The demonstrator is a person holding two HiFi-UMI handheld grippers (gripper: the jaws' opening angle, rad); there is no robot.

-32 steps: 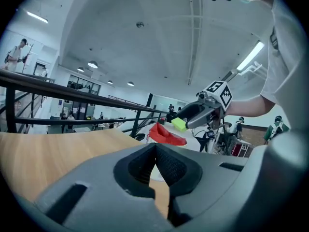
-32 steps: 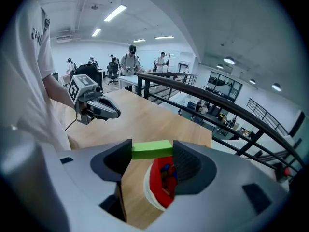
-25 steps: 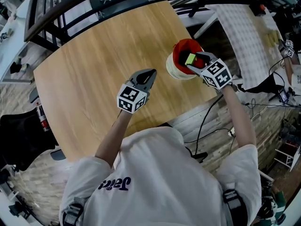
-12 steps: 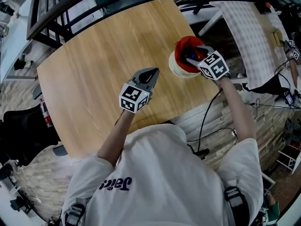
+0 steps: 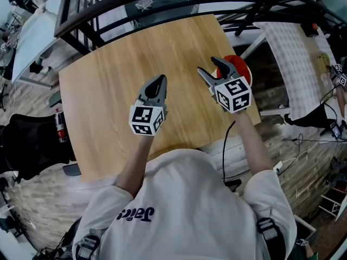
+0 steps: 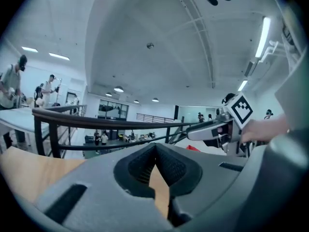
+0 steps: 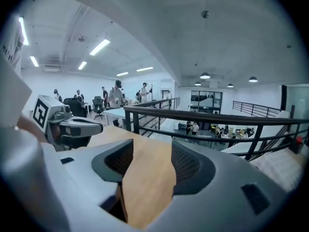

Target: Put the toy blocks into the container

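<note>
**Q:** Why is the table [image 5: 103,91] bare?

**A:** No blocks lie on the wood, so the job looks finished, or nearly. The red-and-white container [image 5: 242,69] stands at the right edge, half behind the right gripper [image 5: 209,66]. What it holds cannot be seen, though the blocks are presumably inside.

**Q:** And the tools?

**A:** Both are held side by side above the table, empty. The right gapes wide, and the left gripper [image 5: 157,83] has its jaws meeting at the tips.
</note>
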